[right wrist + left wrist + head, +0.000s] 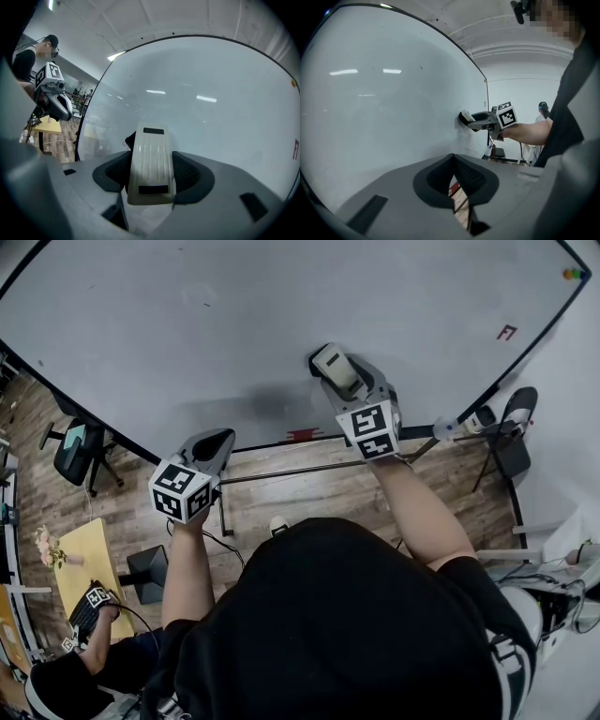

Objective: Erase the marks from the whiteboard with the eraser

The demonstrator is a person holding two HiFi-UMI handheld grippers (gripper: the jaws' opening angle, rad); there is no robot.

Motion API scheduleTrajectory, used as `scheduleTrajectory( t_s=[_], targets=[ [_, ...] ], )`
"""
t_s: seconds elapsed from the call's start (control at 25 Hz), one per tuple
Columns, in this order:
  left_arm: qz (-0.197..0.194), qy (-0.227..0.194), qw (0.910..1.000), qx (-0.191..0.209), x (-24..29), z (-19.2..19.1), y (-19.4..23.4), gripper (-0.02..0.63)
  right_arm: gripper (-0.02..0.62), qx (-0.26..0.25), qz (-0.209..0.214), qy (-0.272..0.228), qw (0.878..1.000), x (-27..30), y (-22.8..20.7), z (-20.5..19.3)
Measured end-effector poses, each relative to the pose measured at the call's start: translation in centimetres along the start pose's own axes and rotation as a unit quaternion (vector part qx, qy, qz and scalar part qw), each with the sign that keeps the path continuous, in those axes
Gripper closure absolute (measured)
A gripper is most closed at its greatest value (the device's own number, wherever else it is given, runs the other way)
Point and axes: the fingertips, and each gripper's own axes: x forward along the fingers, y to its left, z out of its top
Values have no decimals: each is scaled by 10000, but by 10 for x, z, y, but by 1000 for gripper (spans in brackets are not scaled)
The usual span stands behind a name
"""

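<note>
1. a large white whiteboard fills the upper half of the head view. its dark lower edge runs above a wood-plank floor.
2. the right gripper sits at about 1 o'clock from the middle of that view. its jaws are clamped on the long sides of a cream ribbed plastic eraser, which is held against the board's face.
3. in the right gripper view the eraser stands between the two dark pads of the right gripper, its far end toward the whiteboard.
4. the left gripper is at 9 o'clock in the head view, by the board's lower edge. in its own view the left gripper has its jaws closed together with nothing between them.
5. from the left gripper view, the right gripper presses the eraser to the board at 1 o'clock.
6. a small red mark lies at 2 o'clock near the board's right edge, well apart from the eraser.
7. a faint grey patch lies at 8 o'clock from the eraser; it may be a smudge or only a shadow.
</note>
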Motion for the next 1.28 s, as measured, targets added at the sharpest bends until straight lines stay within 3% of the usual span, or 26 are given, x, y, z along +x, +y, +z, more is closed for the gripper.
scheduleTrajectory(
  t_s=[0.28, 0.84, 1.28],
  targets=[
    [-31, -1, 10000, -16, -1, -1, -2, 595, 337, -29, -87, 14, 10000, -4, -8, 1],
    [-81, 38, 9999, 62, 1, 2, -3, 595, 337, -49, -795, 11, 9968, -27, -88, 0],
    [-168, 79, 9998, 79, 8, 3, -5, 595, 339, 177, -1337, 128, 9908, -43, -145, -23]
  ],
)
